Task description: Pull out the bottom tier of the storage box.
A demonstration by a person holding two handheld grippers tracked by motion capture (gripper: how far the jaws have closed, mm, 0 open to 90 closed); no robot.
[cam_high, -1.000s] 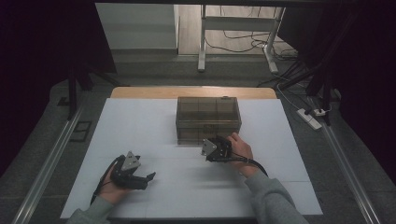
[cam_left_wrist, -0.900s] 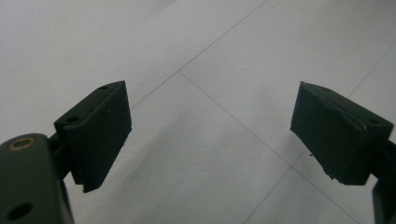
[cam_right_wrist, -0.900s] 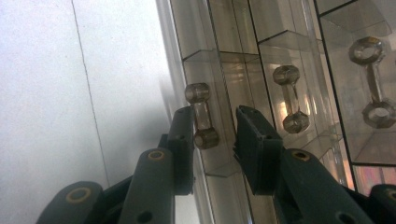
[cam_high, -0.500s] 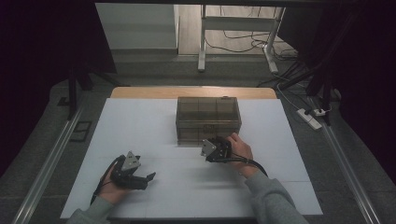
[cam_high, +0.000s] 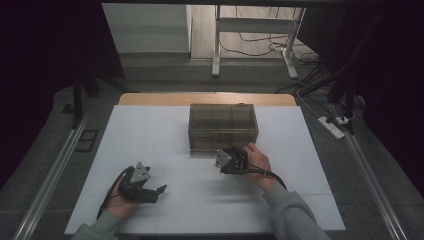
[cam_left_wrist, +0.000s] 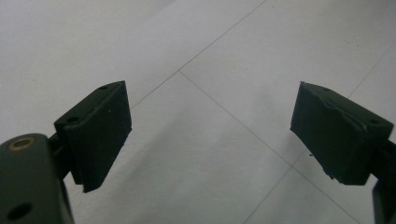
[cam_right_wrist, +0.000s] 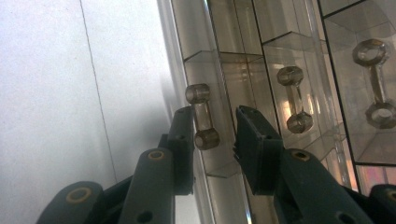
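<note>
The clear box [cam_high: 223, 127] sits mid-bench. The right gripper [cam_right_wrist: 212, 140] has its jaws narrow around a drawer handle [cam_right_wrist: 201, 116] at the box's front — one jaw touches it. The left gripper [cam_left_wrist: 210, 135] rests apart, jaws wide, holding nothing.

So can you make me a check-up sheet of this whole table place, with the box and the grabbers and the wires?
Surface: white table with thin seam lines, wooden edge at the back.
Job's things: smoky see-through drawer box, drawers closed; drawer handle sits between the right gripper's fingers.
Clutter: nothing seen.
Grippers: right gripper at the box front, with a gap left beside the handle; left gripper wide open, empty, low over the table.
Cables: black cable trails from the right gripper; loose floor cables and a power strip beyond the table.
Surroundings: dark room, metal stand legs behind, floor rail beside the table.
</note>
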